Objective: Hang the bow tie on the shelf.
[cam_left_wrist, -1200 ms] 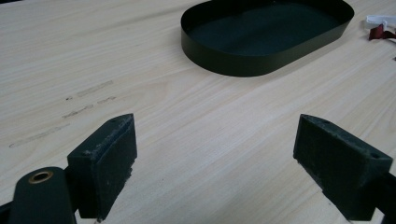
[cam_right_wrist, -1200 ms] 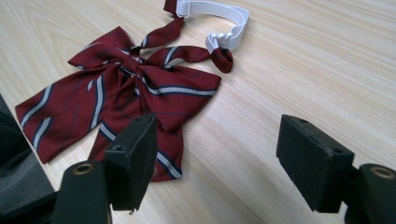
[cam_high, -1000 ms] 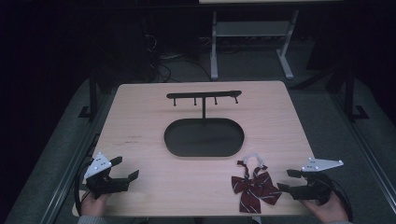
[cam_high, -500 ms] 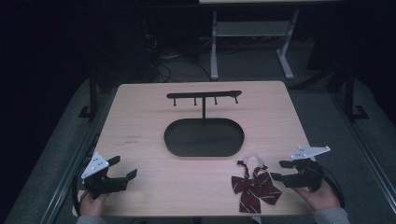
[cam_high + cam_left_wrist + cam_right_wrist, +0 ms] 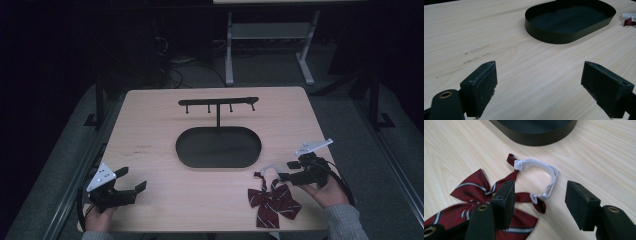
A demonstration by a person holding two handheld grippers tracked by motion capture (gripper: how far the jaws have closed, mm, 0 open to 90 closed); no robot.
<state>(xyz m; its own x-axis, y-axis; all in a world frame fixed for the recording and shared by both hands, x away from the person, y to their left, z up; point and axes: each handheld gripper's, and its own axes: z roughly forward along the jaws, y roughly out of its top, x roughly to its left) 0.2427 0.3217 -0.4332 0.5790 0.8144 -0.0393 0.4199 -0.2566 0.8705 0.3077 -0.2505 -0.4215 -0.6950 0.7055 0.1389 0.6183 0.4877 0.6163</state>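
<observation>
Right tool (image 5: 284, 176), high view: held in a hand at the near right of the tabletop (image 5: 150, 130), jaws spread and pointing left at the white strap (image 5: 269, 169) of the bow tie (image 5: 272, 202); they have just been narrowing, with nothing between them. Bow tie dark red, striped, flat on the tabletop near the front edge, just beside the black oval tray (image 5: 218, 147). Black hook stand (image 5: 218, 104) rises behind the tray. Left tool (image 5: 131, 181) rests at the near left corner, spread, empty, well apart from the tie. Left gripper view: both pads wide apart over bare wood, the tray ahead. Right gripper view: pads apart, hovering over the strap's loop and clasp, not touching; the tie's red wings lie under the left pad, tray rim beyond.
</observation>
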